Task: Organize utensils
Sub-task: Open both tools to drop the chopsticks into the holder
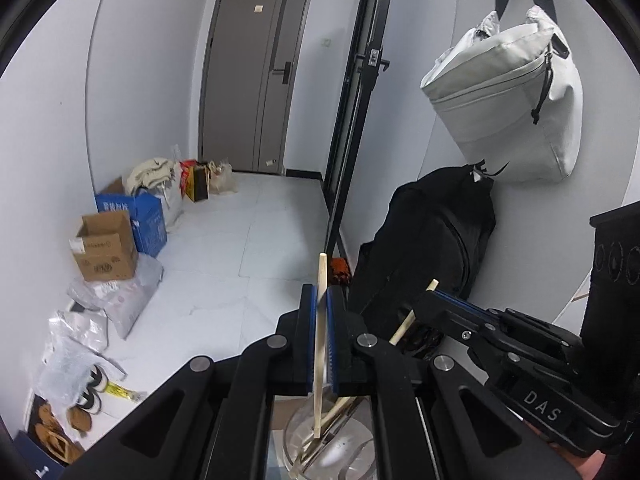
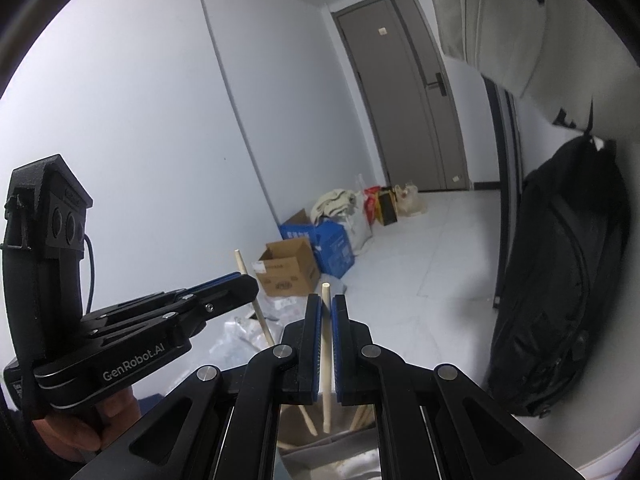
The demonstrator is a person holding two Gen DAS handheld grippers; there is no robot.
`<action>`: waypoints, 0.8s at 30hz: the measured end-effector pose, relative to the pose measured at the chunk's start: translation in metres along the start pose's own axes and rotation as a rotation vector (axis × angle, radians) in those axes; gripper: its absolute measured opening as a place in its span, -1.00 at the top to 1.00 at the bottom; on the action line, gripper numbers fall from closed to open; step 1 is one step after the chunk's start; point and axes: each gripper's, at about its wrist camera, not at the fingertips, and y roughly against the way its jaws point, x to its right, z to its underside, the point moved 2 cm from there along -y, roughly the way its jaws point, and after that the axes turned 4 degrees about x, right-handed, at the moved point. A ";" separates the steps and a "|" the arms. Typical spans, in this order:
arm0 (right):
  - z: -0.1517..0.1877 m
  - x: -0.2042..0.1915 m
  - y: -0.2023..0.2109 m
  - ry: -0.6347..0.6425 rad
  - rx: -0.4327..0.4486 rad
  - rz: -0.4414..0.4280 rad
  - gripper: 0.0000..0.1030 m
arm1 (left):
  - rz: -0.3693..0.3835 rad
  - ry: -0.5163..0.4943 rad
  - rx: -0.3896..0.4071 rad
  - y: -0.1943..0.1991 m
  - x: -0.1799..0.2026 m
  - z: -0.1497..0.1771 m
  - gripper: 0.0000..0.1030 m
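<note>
White walls and a pale tiled floor point(image 1: 240, 240) run back to a grey door point(image 1: 256, 92). From the left wrist, the left hand-held gripper point(image 1: 322, 296) pinches an upright wooden chopstick point(image 1: 319, 344) above a clear glass holder point(image 1: 332, 444); right of the holder, the right hand-held gripper point(image 1: 430, 298) grips a second chopstick point(image 1: 406, 326). From the right wrist, that gripper point(image 2: 327, 304) clamps its chopstick point(image 2: 325, 360) upright; left of it, the other point(image 2: 246, 280) grips a slanted one point(image 2: 262, 320).
</note>
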 end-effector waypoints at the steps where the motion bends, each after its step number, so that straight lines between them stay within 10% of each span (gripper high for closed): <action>1: 0.000 0.001 -0.003 -0.001 -0.004 0.000 0.92 | 0.003 -0.002 -0.004 -0.002 0.000 0.001 0.98; 12: 0.029 0.025 -0.027 -0.095 -0.101 -0.034 0.86 | 0.148 0.026 -0.085 -0.019 0.000 0.010 0.96; 18: 0.033 0.041 -0.015 -0.183 -0.090 -0.067 0.73 | 0.169 0.039 -0.111 -0.016 -0.002 0.010 0.35; 24: 0.031 0.045 0.004 -0.201 -0.057 -0.038 0.41 | 0.121 0.057 -0.096 -0.001 -0.005 0.010 0.30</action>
